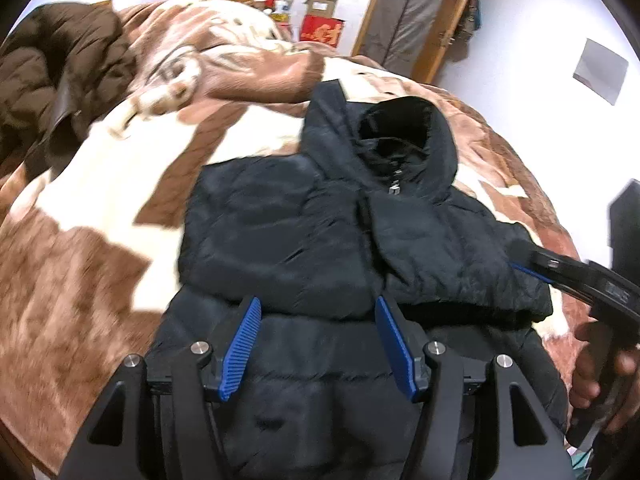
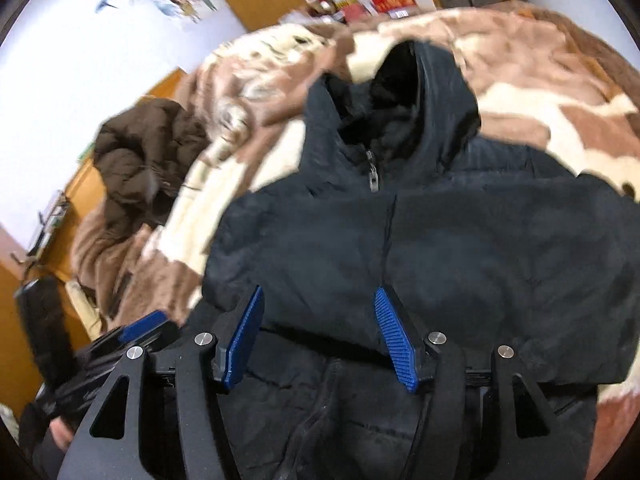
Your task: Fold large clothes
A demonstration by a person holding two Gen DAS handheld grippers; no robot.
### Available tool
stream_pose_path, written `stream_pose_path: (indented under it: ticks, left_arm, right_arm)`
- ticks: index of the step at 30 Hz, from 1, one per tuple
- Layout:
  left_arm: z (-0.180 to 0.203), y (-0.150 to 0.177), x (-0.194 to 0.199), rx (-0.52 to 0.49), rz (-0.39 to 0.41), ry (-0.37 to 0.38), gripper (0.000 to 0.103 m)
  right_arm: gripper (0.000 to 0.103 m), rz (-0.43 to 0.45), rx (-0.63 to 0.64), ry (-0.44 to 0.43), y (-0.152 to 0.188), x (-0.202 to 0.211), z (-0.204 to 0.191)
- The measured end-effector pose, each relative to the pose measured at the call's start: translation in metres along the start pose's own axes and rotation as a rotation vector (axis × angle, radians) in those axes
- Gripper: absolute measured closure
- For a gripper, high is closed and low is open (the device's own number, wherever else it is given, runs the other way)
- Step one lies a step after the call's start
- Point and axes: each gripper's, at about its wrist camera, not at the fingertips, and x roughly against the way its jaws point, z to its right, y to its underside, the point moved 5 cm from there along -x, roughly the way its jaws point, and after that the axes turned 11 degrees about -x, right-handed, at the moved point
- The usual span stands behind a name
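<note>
A black hooded puffer jacket (image 1: pixel 320 240) lies on the bed with both sleeves folded across its chest and its hood (image 1: pixel 404 140) pointing away from me. It fills the right wrist view (image 2: pixel 440 248) too. My left gripper (image 1: pixel 318 340) is open and empty, hovering over the jacket's lower part near the hem. My right gripper (image 2: pixel 318 336) is open and empty as well, above the same lower part. The right gripper also shows at the right edge of the left wrist view (image 1: pixel 576 276), and the left gripper shows at the lower left of the right wrist view (image 2: pixel 120 340).
The bed is covered by a brown and cream fleece blanket (image 1: pixel 100 208). A brown puffer coat (image 1: pixel 56 68) lies bunched at the far left of the bed, also in the right wrist view (image 2: pixel 144 160). Boxes (image 1: pixel 320 28) and a wooden wardrobe (image 1: pixel 416 20) stand behind.
</note>
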Motion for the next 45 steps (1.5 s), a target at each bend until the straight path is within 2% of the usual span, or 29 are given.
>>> stream_pose_path:
  ticks: [3, 7, 10, 12, 13, 16, 19, 22, 25, 28, 31, 34, 36, 37, 40, 45]
  left_arm:
    - [0.020, -0.017, -0.016, -0.034, 0.010, 0.034, 0.041]
    - [0.044, -0.036, -0.048, -0.072, -0.013, 0.055, 0.041]
    - [0.067, -0.051, -0.060, -0.113, 0.005, 0.082, 0.041]
    - [0.080, -0.056, -0.069, -0.146, 0.030, 0.082, 0.040]
    - [0.082, -0.057, -0.076, -0.157, 0.028, 0.076, 0.040]
    - [0.074, -0.047, -0.109, -0.161, -0.047, 0.000, 0.040]
    - [0.057, -0.033, -0.127, -0.135, -0.076, -0.030, 0.038]
    - [0.049, -0.028, -0.132, -0.107, -0.089, -0.016, 0.038]
    - [0.050, -0.033, -0.118, -0.098, -0.107, -0.025, 0.041]
    - [0.053, -0.048, -0.091, -0.085, -0.034, 0.008, 0.041]
    - [0.061, -0.072, -0.084, -0.137, 0.033, -0.014, 0.041]
    - [0.060, -0.085, -0.114, -0.179, -0.001, -0.052, 0.042]
    - [0.049, -0.076, -0.148, -0.185, -0.084, -0.097, 0.043]
    - [0.043, -0.069, -0.161, -0.178, -0.101, -0.092, 0.043]
    - [0.039, -0.058, -0.173, -0.188, -0.078, -0.084, 0.043]
    - [0.046, -0.053, -0.180, -0.221, -0.067, -0.111, 0.043]
  right_arm:
    - [0.044, 0.096, -0.024, 0.064, -0.008, 0.031, 0.029]
    - [0.045, 0.156, -0.150, 0.250, -0.015, 0.059, 0.111]
    - [0.064, 0.168, -0.241, 0.345, -0.018, 0.065, 0.163]
    - [0.067, 0.154, -0.253, 0.353, -0.019, 0.059, 0.175]
    - [0.070, 0.128, -0.244, 0.347, -0.019, 0.048, 0.176]
    - [0.071, 0.068, -0.189, 0.355, -0.013, 0.022, 0.176]
    - [0.071, 0.032, -0.175, 0.355, -0.009, -0.002, 0.177]
    - [0.071, 0.012, -0.147, 0.365, -0.004, -0.007, 0.183]
    - [0.071, 0.004, -0.121, 0.381, -0.008, 0.009, 0.177]
    - [0.071, 0.077, -0.110, 0.345, -0.020, 0.035, 0.167]
    - [0.071, 0.142, -0.099, 0.377, -0.045, 0.050, 0.172]
    - [0.071, 0.135, -0.127, 0.410, -0.067, 0.038, 0.191]
    - [0.071, 0.111, -0.140, 0.441, -0.073, 0.025, 0.204]
    - [0.071, 0.093, -0.143, 0.451, -0.074, 0.017, 0.210]
    - [0.071, 0.014, -0.136, 0.464, -0.066, -0.017, 0.224]
    - [0.071, 0.022, -0.088, 0.506, -0.058, -0.033, 0.225]
